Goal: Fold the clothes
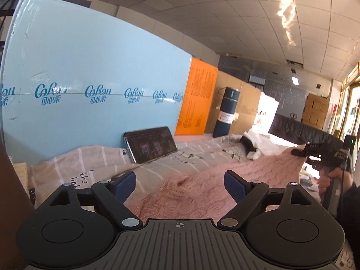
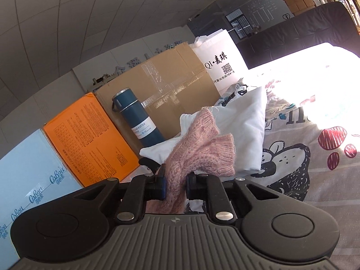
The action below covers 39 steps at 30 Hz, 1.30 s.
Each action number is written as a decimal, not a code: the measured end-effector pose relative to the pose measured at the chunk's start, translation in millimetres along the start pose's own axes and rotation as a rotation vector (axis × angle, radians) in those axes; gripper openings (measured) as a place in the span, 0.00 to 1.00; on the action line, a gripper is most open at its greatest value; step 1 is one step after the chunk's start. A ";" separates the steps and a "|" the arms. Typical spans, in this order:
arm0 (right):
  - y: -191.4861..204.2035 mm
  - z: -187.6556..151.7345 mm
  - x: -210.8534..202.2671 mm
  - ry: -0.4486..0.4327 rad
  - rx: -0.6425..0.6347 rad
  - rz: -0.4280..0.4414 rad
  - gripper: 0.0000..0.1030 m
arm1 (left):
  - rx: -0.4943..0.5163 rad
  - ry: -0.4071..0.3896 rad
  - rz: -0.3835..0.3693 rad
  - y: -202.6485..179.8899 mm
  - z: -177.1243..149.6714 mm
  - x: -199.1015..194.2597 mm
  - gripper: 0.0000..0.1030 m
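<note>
Fuzzy pink knit sweater (image 2: pixel 198 144); smooth white cloth (image 2: pixel 245 121); matt cardboard box (image 2: pixel 171 85); glossy phone (image 1: pixel 150 144); printed cotton sheet (image 2: pixel 303 157)

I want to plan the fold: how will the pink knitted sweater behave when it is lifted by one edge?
Probably floppy: the pink sweater droops in bunches beyond the right gripper. Likely light, since one pinch holds it. Its fuzzy knit may cling, not slide, on the bedsheet.

— Anything hidden on the bed?

— Lower part of the pink sweater (image 1: pixel 202 193) lost behind the left gripper's body at bottom centre. Phone (image 1: pixel 151 144) screen too blurred to read.

— And in the right wrist view?

— Far bedsheet (image 2: pixel 315 72) blown out white at upper right. Blue box (image 2: pixel 29 171) cut off by the left edge. Bottle (image 2: pixel 138 118) label mostly too small to read.
</note>
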State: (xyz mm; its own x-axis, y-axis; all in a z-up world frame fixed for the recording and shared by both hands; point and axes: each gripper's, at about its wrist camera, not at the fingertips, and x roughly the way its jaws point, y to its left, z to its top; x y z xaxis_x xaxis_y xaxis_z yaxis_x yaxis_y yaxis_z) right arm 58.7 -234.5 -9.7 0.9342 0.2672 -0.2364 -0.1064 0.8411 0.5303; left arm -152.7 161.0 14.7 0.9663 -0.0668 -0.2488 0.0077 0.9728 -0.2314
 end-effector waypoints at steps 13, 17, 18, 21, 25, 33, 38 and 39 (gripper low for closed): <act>56.8 -30.9 -34.3 -0.162 -0.353 0.160 0.17 | -0.100 -0.096 0.062 -13.9 -13.3 -2.9 0.91; 80.4 -48.3 -44.5 -0.112 -0.506 0.314 0.21 | -0.103 -0.084 0.063 -13.5 -15.2 -0.7 0.91; 84.5 -51.9 -45.0 -0.086 -0.538 0.353 0.21 | -0.104 -0.082 0.063 -13.5 -15.7 -0.5 0.92; 96.8 -65.9 -47.2 -0.010 -0.636 0.417 0.23 | -0.108 -0.080 0.065 -13.0 -16.8 -0.8 0.92; 108.9 -79.2 -47.9 0.083 -0.730 0.471 0.29 | -0.112 -0.076 0.067 -12.1 -17.6 -0.3 0.92; 128.4 -93.8 -60.5 0.223 -0.772 0.633 0.82 | -0.118 -0.073 0.068 -10.9 -18.4 0.0 0.93; 128.5 -89.5 -52.4 0.390 -0.600 0.703 0.84 | -0.120 -0.067 0.070 -10.4 -18.7 0.9 0.93; 128.1 -89.9 -48.8 0.433 -0.572 0.702 0.85 | -0.120 -0.065 0.071 -10.3 -18.7 1.3 0.93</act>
State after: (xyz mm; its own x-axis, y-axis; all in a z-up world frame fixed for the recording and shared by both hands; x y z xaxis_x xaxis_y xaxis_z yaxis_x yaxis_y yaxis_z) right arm -31.1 -97.5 -3.5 0.4050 0.8419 -0.3565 -0.8396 0.4969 0.2196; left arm -156.4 146.8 -0.7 0.9779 0.0197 -0.2082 -0.0886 0.9408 -0.3272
